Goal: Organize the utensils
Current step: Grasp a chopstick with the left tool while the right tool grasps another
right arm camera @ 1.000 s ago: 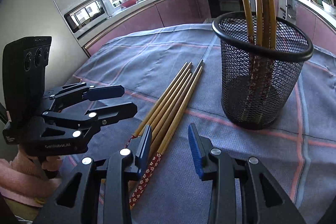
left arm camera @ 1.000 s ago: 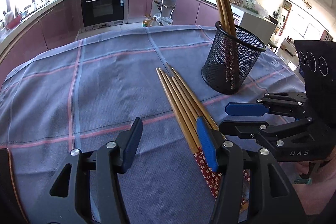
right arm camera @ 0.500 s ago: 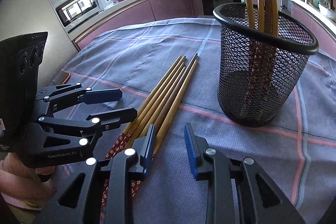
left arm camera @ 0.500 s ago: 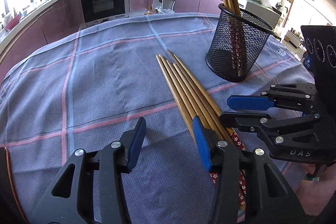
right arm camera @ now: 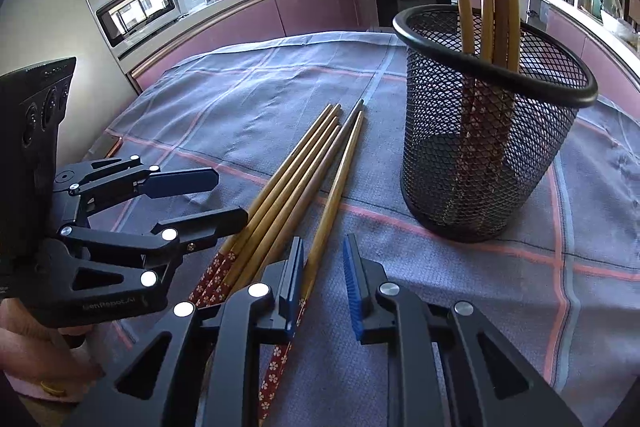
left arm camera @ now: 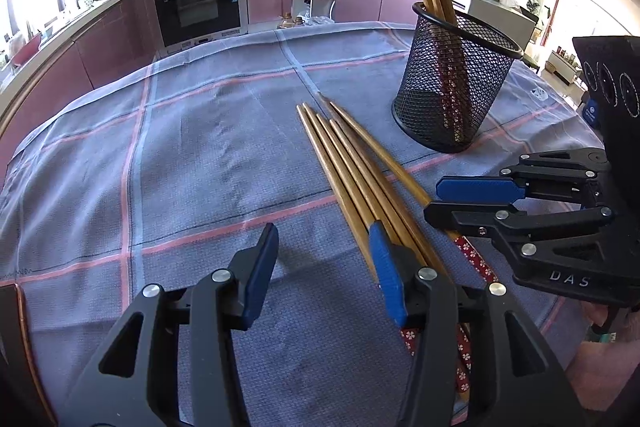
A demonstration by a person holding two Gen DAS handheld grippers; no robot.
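Right tongs (right arm camera: pixel 322 279) have narrowed, closing around one chopstick (right arm camera: pixel 332 195) (left tongs (left arm camera: pixel 324 267) half-open, empty).

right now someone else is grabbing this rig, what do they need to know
Left tongs: open, low over the cloth, holding nothing; the loose chopsticks lie against the right finger.
Right tongs: closing around the rightmost loose chopstick, pads not clearly pressing on it yet.
Mesh holder: upright on the tablecloth, beside the pile, with a few chopsticks already standing in it.
Left to do: finish the grip, lift it into the holder, then move the remaining chopsticks.
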